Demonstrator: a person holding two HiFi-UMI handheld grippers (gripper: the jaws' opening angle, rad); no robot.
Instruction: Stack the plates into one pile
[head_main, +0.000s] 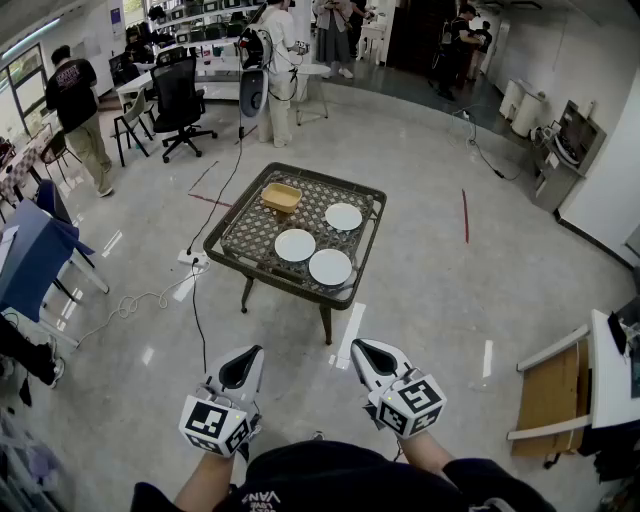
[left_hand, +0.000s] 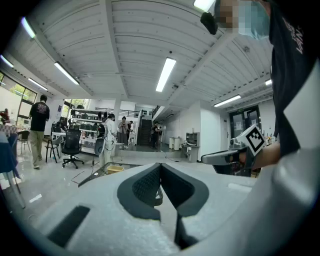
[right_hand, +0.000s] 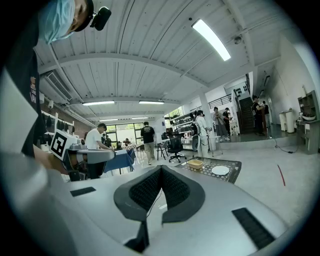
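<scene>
Floor (head_main: 430, 250) of pale, glossy stone is seen spread wide under both pairs of jaws and far ahead of them. A blue table (head_main: 30, 260) is placed well off to the left of the left jaws. The desk (head_main: 252, 228), a low square one with a dark frame and a lattice top, is set well ahead of both pairs of jaws, roughly on the line between them. A black office chair (head_main: 180, 100) is parked farther off, beyond the desk and to the left.

The left gripper (head_main: 243, 366) and the right gripper (head_main: 372, 357) are held side by side, well apart from each other and low over the floor, both aimed toward the desk. In the left gripper view its jaws are shown pressed together with nothing between them. In the right gripper view the same is shown: jaws closed, nothing held.

A shallow yellow basket (head_main: 281, 197) is set on the far left part of the desk, farthest from the jaws. Three white plates are laid flat on the lattice, each apart from the others and none stacked. The far plate (head_main: 343, 216) is found to the right of the basket. The middle plate (head_main: 295, 245) is placed closer to the jaws and left of it. The near plate (head_main: 330, 267) is set by the desk edge closest to the jaws, ahead of the gap between them. A thin cable (head_main: 195, 310) is trailed over the floor ahead of the left jaws.
</scene>
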